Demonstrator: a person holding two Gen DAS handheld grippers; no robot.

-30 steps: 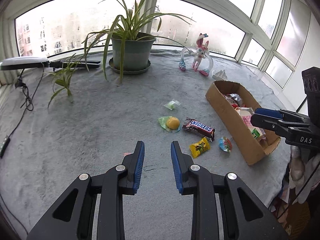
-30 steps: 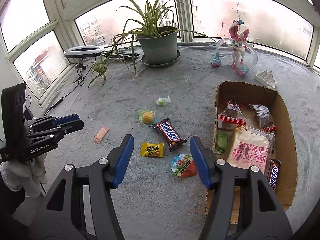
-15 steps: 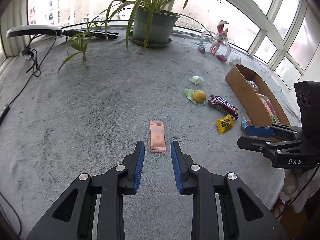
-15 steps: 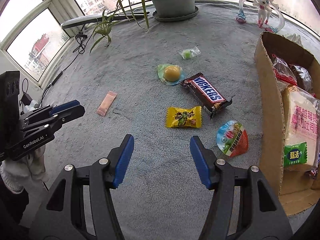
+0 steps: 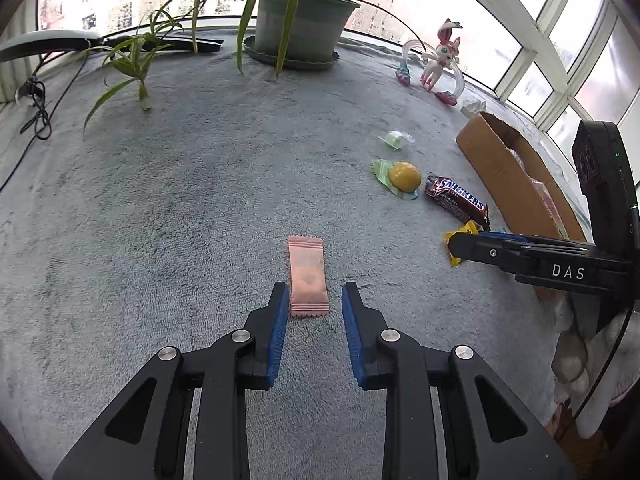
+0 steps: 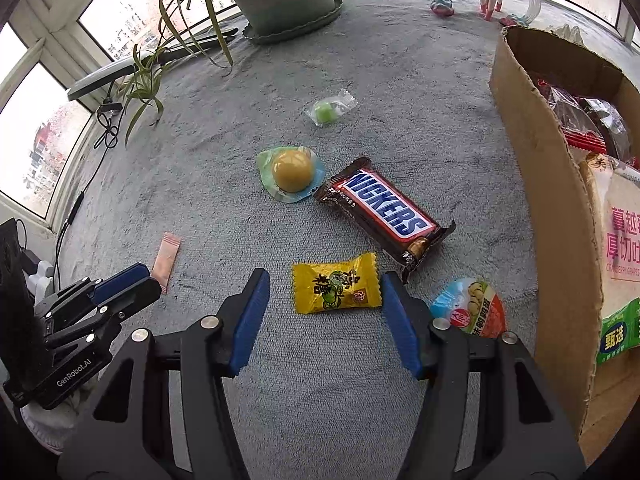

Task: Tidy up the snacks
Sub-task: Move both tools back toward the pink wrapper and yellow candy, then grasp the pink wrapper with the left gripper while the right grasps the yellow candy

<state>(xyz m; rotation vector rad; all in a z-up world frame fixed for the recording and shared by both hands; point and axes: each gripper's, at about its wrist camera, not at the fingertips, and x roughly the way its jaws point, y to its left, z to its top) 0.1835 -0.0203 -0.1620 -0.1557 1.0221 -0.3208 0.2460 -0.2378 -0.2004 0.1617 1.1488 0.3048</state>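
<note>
Two grippers, both spread and holding nothing: left gripper (image 5: 314, 300) straddles the pink sachet (image 5: 307, 282), right gripper (image 6: 324, 292) frames the yellow candy (image 6: 336, 289). Snickers bar (image 6: 382, 214) sits centre frame on grey fleece (image 6: 400, 80); "DAS" and "GenRobot.AI" readable on the grippers.

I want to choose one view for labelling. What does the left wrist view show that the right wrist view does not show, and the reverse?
Only the left wrist view shows the left gripper open around the near end of the pink sachet.

Only the right wrist view shows the right gripper open around the yellow candy, the round lidded cup, and the packets inside the cardboard box.

Both show the Snickers bar, the yellow ball snack, and the green candy.
</note>
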